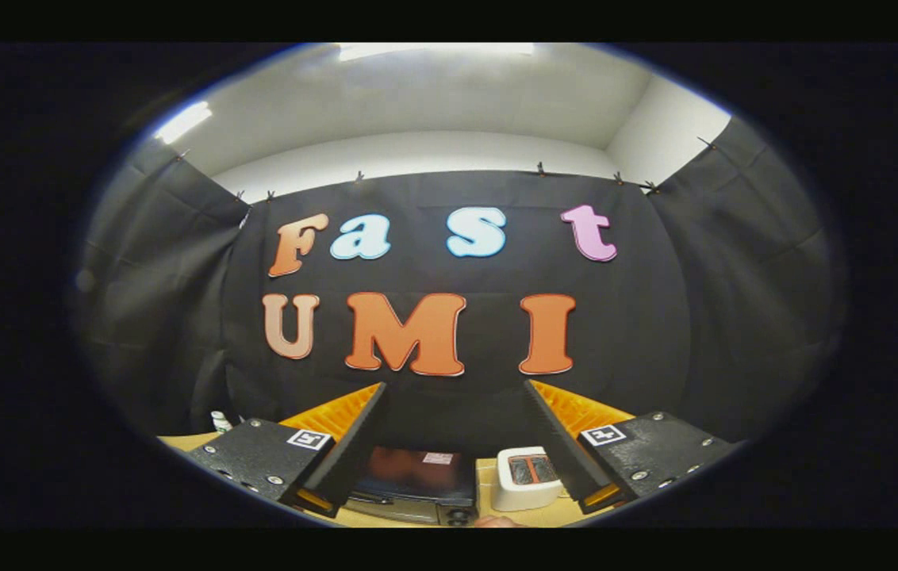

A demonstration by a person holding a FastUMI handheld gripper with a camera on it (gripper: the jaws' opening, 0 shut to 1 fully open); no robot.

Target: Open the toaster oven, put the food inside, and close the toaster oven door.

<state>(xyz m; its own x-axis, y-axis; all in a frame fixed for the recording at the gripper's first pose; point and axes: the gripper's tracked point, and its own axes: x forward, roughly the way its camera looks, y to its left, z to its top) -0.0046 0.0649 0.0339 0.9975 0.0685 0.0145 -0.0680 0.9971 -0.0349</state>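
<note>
My gripper (455,386) is held high and tilted up toward the booth's back wall. Its fingers (354,444) stand wide apart, open, with nothing between them. Far below, in the gap between the fingers, sits the black toaster oven (416,480) on a light wooden table (512,517). I see its top, with a small label, and the upper edge of its front with a knob (458,516). How its door stands is hidden from this angle. A small tan shape (496,521) lies in front of the oven, too cut off to identify.
A white slot toaster (527,478) stands just right of the oven, close to the right finger. A small white bottle (220,421) stands at the table's far left by the cloth wall. Black cloth walls enclose the table on three sides.
</note>
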